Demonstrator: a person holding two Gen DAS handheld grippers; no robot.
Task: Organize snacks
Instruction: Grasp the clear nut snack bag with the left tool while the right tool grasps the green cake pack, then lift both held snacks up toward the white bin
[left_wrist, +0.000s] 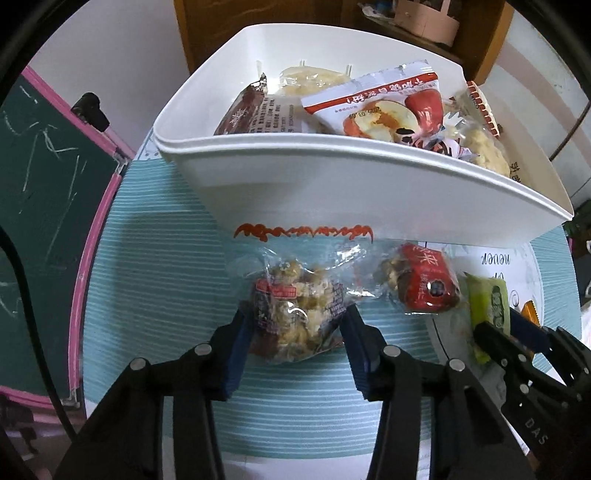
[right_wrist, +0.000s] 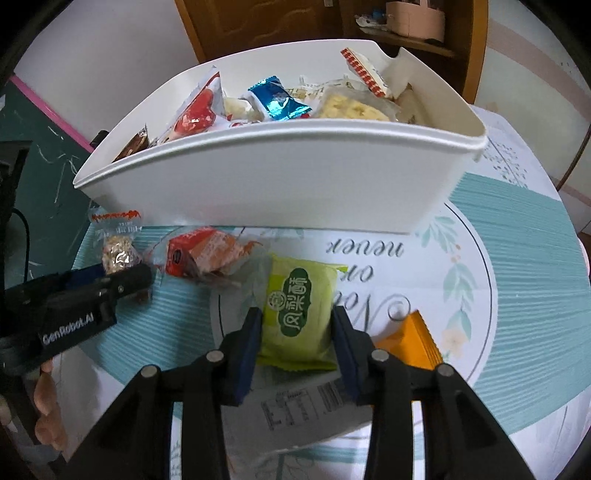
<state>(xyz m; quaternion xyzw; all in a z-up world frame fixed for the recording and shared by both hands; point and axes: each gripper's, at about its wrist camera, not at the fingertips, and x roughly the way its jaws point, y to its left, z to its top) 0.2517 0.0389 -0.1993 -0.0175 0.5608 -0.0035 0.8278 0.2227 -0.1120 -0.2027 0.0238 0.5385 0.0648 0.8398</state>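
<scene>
A clear packet of nut snack (left_wrist: 295, 295) lies on the teal mat in front of the white bin (left_wrist: 332, 177). My left gripper (left_wrist: 296, 314) is shut on it, a blue pad against each side. In the right wrist view a green pastry packet (right_wrist: 299, 306) sits between the pads of my right gripper (right_wrist: 296, 312), which press on both its edges. A red packet (right_wrist: 199, 254) lies between the two held packets. An orange packet (right_wrist: 410, 339) lies to the right of the green one. The bin (right_wrist: 258, 177) holds several snack packets.
A round teal mat (left_wrist: 155, 258) covers the table. A pink-framed chalkboard (left_wrist: 44, 184) stands at the left and a wooden cabinet (left_wrist: 207, 29) behind the bin. A printed paper label (right_wrist: 295, 402) lies under my right gripper.
</scene>
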